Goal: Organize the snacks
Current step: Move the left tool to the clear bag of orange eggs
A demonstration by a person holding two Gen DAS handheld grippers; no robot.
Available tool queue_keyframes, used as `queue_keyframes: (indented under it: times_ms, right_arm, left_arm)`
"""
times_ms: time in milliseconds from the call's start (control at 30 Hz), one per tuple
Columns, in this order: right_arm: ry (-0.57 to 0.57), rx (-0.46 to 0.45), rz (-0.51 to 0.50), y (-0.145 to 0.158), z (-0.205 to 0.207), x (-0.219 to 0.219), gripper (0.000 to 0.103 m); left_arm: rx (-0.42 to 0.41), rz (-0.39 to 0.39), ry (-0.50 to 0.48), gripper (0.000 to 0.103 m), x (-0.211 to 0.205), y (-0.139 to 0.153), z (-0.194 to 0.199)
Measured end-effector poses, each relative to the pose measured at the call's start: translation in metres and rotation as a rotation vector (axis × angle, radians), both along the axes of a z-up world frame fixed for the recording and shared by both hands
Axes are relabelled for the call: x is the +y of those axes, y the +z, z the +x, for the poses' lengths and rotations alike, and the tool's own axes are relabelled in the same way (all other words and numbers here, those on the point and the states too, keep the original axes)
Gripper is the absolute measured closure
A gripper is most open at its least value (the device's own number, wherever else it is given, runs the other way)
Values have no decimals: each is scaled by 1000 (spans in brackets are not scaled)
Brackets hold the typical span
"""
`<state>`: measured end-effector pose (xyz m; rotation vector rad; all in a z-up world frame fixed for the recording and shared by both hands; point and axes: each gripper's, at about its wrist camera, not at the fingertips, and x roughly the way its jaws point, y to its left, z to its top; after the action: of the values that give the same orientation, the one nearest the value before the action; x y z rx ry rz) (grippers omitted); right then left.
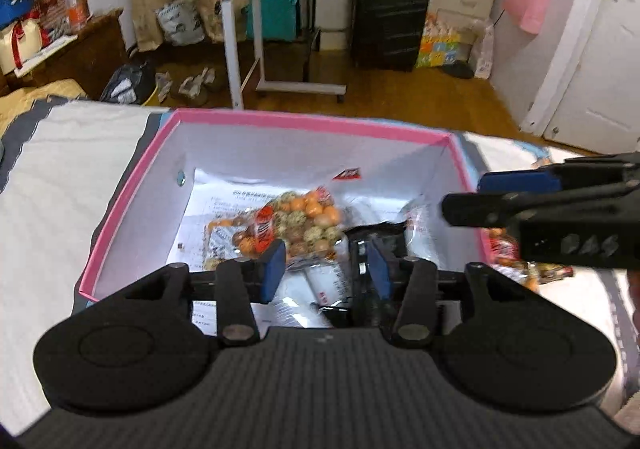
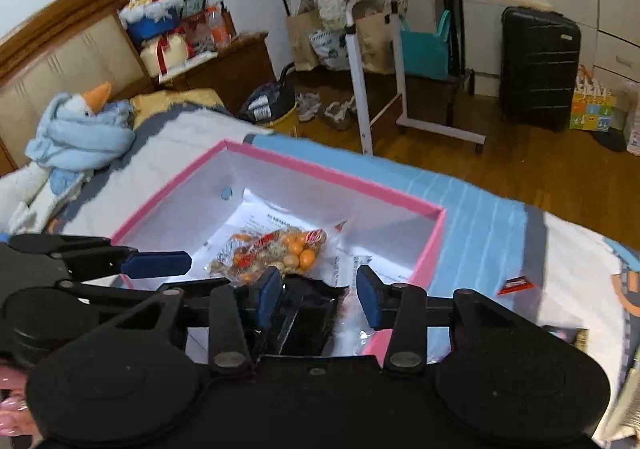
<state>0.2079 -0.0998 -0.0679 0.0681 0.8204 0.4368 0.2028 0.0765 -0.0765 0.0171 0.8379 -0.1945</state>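
Both the left gripper (image 1: 325,267) and right gripper (image 2: 317,293) hang released over the near end of the pink box (image 1: 304,120) on the bed (image 1: 52,185), apparently because the snack bags (image 1: 280,227) already lie inside.

A black suitcase (image 1: 390,17) stands beside a white rolling table (image 1: 280,9) on the wooden floor (image 1: 420,97)

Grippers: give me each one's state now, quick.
Left gripper: open over the pink-rimmed box, holding nothing.
Right gripper: open above the black packet, not gripping it.
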Motion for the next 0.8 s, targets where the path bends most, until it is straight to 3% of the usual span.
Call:
queue_keyframes:
  times_ms: [133,300,433,567,800]
  right_arm:
    - [-64,35,-12,23,-23,-40,55]
    - [-165,34,58,34,-48,-98,55]
    - [-234,100,121,12,-53,-133,55]
    - [-246,153,109,-20,-57,-144,55]
    - [-162,170,-18,-50,-55,-137,55]
  left_arm:
    - [-16,-37,-89,56,-16,17,-19]
    - [2,-52,-230,53,-60,33,-35]
    - [62,-67,-288,53,-97,30,-28]
    - [149,-79,-285,53,-128,16,-5]
    - [185,-55,-270,59,-162,-22,22]
